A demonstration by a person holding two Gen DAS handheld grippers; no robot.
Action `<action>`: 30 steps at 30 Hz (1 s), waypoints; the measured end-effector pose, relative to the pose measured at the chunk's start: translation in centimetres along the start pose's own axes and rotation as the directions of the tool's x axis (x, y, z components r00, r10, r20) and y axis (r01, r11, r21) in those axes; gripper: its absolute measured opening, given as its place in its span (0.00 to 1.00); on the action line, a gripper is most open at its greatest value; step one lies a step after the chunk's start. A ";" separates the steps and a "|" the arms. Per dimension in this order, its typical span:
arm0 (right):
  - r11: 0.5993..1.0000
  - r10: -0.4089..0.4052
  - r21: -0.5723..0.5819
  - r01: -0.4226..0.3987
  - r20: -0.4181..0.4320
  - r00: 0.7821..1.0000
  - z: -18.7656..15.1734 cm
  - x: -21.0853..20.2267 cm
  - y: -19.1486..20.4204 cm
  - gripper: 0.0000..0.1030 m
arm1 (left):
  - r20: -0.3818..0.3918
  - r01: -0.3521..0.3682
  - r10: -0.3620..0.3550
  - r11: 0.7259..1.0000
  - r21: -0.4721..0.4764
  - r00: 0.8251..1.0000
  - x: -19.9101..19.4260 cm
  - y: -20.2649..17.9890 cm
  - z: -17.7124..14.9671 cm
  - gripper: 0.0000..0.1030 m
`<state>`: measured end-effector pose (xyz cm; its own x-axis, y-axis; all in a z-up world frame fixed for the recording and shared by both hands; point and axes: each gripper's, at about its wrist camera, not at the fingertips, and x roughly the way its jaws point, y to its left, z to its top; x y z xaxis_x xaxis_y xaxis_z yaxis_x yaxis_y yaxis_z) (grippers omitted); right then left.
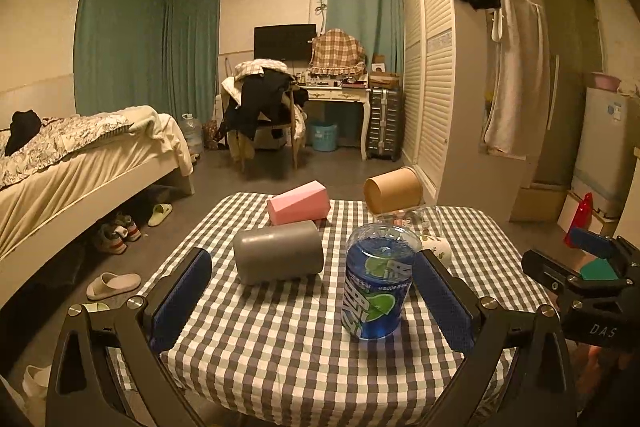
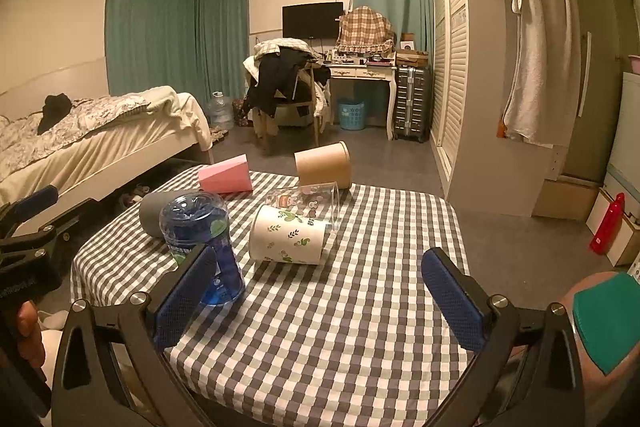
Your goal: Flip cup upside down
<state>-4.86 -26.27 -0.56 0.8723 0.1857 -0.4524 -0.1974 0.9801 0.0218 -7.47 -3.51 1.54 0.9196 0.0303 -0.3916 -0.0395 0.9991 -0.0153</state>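
A blue clear plastic cup (image 1: 378, 283) with a green-and-white label stands bottom-up on the checked tablecloth (image 1: 280, 339). It also shows in the right wrist view (image 2: 202, 247). My left gripper (image 1: 316, 301) is open and empty; the cup stands between its fingers, close to the right pad (image 1: 442, 303). My right gripper (image 2: 320, 297) is open and empty over the cloth, with the cup just beyond its left pad (image 2: 186, 293). A grey cup (image 1: 278, 251), a pink cup (image 1: 298, 207), a brown paper cup (image 1: 393, 189), a clear glass (image 2: 308, 202) and a white leaf-patterned cup (image 2: 286, 239) lie on their sides.
The small table (image 2: 360, 327) stands in a bedroom. A bed (image 1: 80, 163) is to the left with slippers (image 1: 114, 285) on the floor. A chair with clothes (image 1: 264, 107), a desk (image 1: 336, 95) and a wardrobe (image 1: 428, 67) stand behind. A red bottle (image 2: 608, 223) stands at the right.
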 end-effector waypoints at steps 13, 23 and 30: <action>1.000 -0.001 0.011 0.001 -0.005 1.000 -0.1 0.3 -0.1 1.00 | -0.007 0.001 -0.001 1.000 0.000 1.000 0.1 0.2 -0.3 1.00; 1.000 -0.004 0.021 0.004 -0.009 1.000 -0.2 0.5 -0.4 1.00 | -0.010 -0.011 0.011 1.000 0.000 1.000 0.0 0.3 -0.6 1.00; 1.000 -0.011 0.010 0.012 -0.023 1.000 -0.3 0.9 -0.2 1.00 | -0.010 -0.021 0.021 1.000 -0.001 1.000 0.0 0.4 -0.4 1.00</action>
<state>-4.19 -26.35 -1.27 0.8637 0.1729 -0.4734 -0.1827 0.9828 0.0256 -7.67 -3.07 1.18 0.9146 0.0505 -0.4011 -0.0588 0.9982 -0.0083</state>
